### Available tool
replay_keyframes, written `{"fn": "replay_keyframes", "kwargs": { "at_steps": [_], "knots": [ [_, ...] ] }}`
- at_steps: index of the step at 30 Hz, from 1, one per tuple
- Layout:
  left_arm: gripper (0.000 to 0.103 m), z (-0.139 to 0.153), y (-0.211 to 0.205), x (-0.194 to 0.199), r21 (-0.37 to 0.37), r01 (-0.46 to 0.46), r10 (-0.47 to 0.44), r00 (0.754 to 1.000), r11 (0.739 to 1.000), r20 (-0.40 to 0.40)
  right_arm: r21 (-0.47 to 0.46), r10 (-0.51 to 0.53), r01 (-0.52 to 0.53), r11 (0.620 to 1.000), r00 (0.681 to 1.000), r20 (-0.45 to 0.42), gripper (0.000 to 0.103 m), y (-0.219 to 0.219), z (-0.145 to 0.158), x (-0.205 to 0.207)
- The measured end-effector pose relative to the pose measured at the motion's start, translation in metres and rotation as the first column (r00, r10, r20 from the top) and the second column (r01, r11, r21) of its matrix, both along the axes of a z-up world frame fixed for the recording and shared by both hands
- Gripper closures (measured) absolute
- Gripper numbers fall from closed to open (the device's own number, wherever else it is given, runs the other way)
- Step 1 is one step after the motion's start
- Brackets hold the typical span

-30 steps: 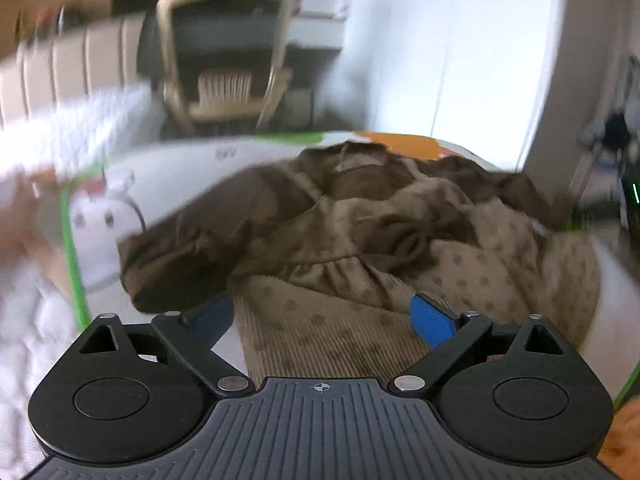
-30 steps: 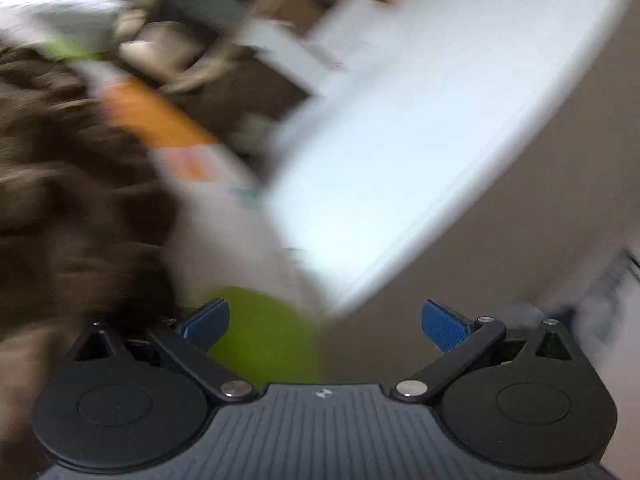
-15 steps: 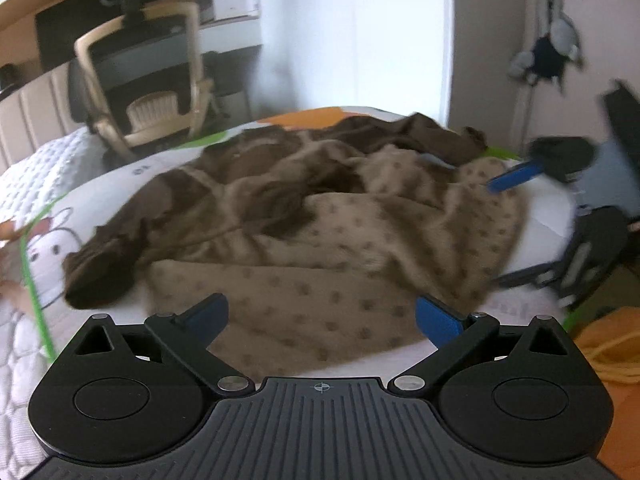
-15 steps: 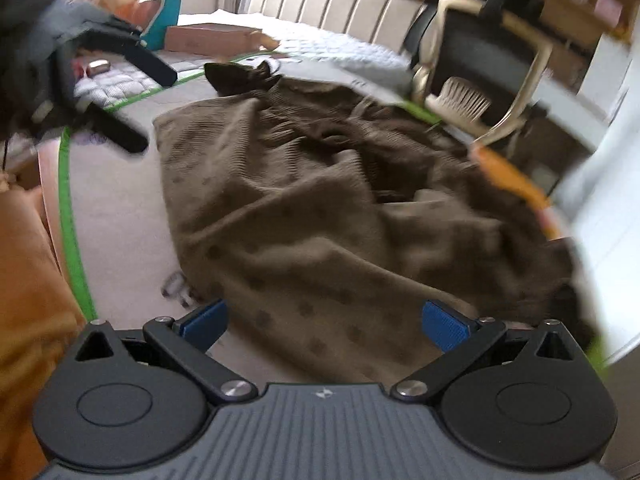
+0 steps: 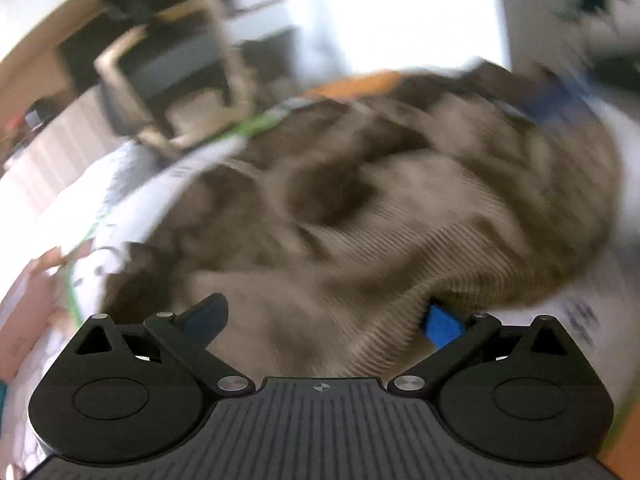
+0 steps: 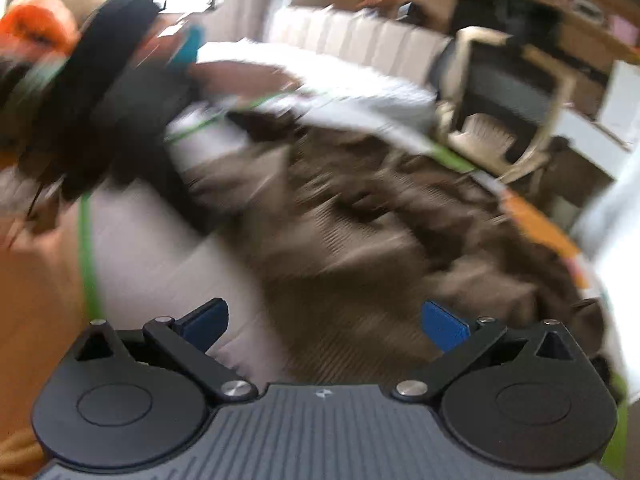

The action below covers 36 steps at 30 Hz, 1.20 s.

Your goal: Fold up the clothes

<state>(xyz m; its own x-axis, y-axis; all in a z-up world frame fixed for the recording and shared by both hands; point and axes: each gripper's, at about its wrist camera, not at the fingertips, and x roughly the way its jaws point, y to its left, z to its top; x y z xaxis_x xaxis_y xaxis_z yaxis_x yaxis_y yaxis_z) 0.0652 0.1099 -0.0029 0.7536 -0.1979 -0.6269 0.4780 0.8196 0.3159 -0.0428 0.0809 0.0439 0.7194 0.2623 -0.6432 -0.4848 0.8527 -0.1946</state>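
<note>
Blur smeared the left wrist view: the left claw [image 5: 323, 318] stood wide open, empty, its blue fingers [image 5: 442, 326] against the near hem of a brown dotted corduroy dress [image 5: 380, 208] heaped on the bed [image 5: 132, 184]. From the right wrist, the right claw [image 6: 325, 322] gaped equally wide, holding nothing, over the dress's edge near the bed's green-trimmed side [image 6: 86, 256].

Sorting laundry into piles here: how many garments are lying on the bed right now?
1 that I can make out: a brown dotted garment crumpled across the bed, in front of both open grippers. Blur and its folds could hide another piece.
</note>
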Motion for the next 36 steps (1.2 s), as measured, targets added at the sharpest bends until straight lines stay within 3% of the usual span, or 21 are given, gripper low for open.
{"fn": "replay_keyframes", "kwargs": {
  "at_steps": [3,5,6,7,10,12,16,19,22,25,29,32,34,36],
  "knots": [
    [0.0,0.018,0.009,0.021,-0.049,-0.052,0.054,0.998,0.997,0.03,-0.134,-0.031,0.037,0.99,0.998,0.046,0.0,0.013,-0.015,0.003],
    [0.0,0.029,0.013,0.023,-0.07,-0.057,0.06,0.997,0.996,0.041,-0.228,-0.103,0.134,0.964,0.984,0.145,0.0,0.012,-0.017,0.019],
    [0.001,0.033,0.015,0.019,-0.078,-0.052,0.056,0.997,0.996,0.047,-0.226,-0.161,0.202,0.953,0.969,0.186,0.001,0.004,-0.012,0.031],
    [0.001,0.038,0.016,0.012,-0.084,-0.041,0.045,0.998,0.996,0.052,-0.207,-0.22,0.266,0.942,0.95,0.22,0.001,-0.005,-0.005,0.042],
    [0.001,0.041,0.012,-0.013,-0.089,0.043,-0.039,0.998,0.995,0.049,-0.031,-0.381,0.4,0.916,0.891,0.246,0.001,-0.038,0.025,0.072],
    [0.0,0.039,0.006,-0.028,-0.081,0.107,-0.105,0.994,0.991,0.029,0.042,-0.413,0.417,0.908,0.872,0.263,0.001,-0.05,0.044,0.078],
    [0.0,0.014,-0.02,-0.038,-0.009,0.171,-0.171,0.985,0.985,0.005,0.041,-0.395,0.405,0.913,0.857,0.332,0.001,-0.051,0.062,0.077],
    [0.0,-0.003,-0.031,-0.019,0.024,0.086,-0.087,0.996,0.996,0.033,0.007,-0.371,0.396,0.918,0.855,0.363,0.001,-0.046,0.063,0.072],
    [0.0,0.008,-0.019,0.005,-0.016,-0.052,0.053,0.993,0.999,0.109,-0.017,-0.358,0.4,0.916,0.838,0.413,0.001,-0.042,0.065,0.072],
    [0.0,0.03,0.002,0.023,-0.031,-0.174,0.176,0.958,0.984,0.226,-0.024,-0.35,0.417,0.909,0.792,0.5,0.001,-0.04,0.075,0.07],
    [0.0,0.072,0.029,0.018,-0.075,-0.232,0.244,0.913,0.97,0.328,-0.013,-0.327,0.393,0.919,0.783,0.528,0.001,-0.034,0.087,0.064],
    [0.0,0.095,0.036,0.005,-0.086,-0.223,0.239,0.89,0.971,0.387,-0.006,-0.318,0.38,0.925,0.782,0.537,0.001,-0.03,0.091,0.063],
    [0.0,0.106,0.04,-0.005,-0.122,-0.128,0.163,0.925,0.984,0.342,-0.005,-0.318,0.381,0.925,0.779,0.541,0.001,-0.029,0.093,0.063],
    [0.0,0.11,0.039,-0.014,-0.172,0.027,0.018,0.967,0.985,0.254,-0.008,-0.318,0.383,0.924,0.777,0.544,0.001,-0.029,0.096,0.064]
  ]
}}
